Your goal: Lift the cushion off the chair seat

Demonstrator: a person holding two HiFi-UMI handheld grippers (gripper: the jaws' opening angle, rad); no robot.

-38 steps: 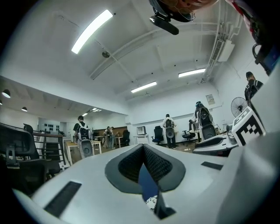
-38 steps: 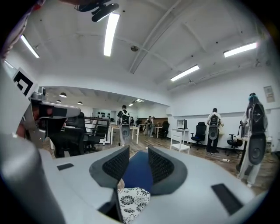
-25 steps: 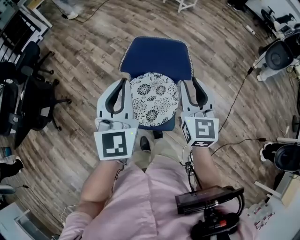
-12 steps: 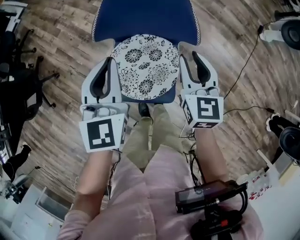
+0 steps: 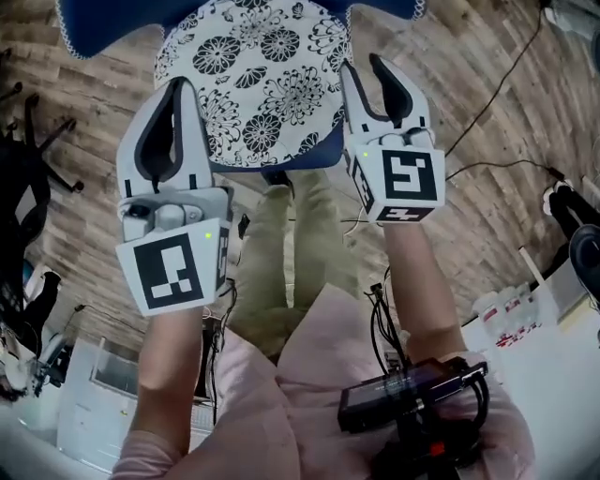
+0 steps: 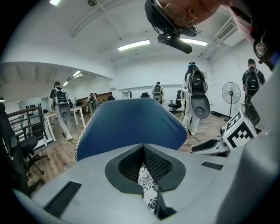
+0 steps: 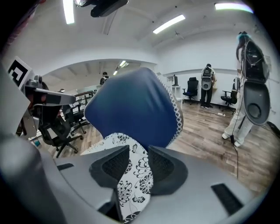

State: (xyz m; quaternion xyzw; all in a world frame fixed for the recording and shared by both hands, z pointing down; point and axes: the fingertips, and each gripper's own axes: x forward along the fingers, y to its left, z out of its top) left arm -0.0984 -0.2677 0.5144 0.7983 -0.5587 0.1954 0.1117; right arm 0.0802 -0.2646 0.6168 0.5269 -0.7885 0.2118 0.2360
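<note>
A round white cushion (image 5: 253, 75) with black flowers lies over the blue chair (image 5: 94, 28) at the top of the head view. A strip of blue seat shows under its near edge. My left gripper (image 5: 183, 94) is shut on the cushion's left rim. My right gripper (image 5: 361, 73) is shut on its right rim. Only a thin sliver of the cushion (image 6: 144, 179) shows between the pads of the left gripper (image 6: 142, 151). A wider fold of cushion (image 7: 135, 175) fills the right gripper (image 7: 139, 153). The blue chair back (image 7: 131, 109) rises behind. Whether the cushion is off the seat I cannot tell.
Black office chairs (image 5: 19, 187) stand on the wood floor to the left. Cables (image 5: 487, 103) trail across the floor to the right. The person's legs (image 5: 291, 253) are directly below the chair. People with backpacks (image 6: 194, 87) and a fan (image 6: 230, 94) stand far off.
The chair and cushion have slid up the head view and grown larger. Both grippers have moved from beside the cushion onto its rims.
</note>
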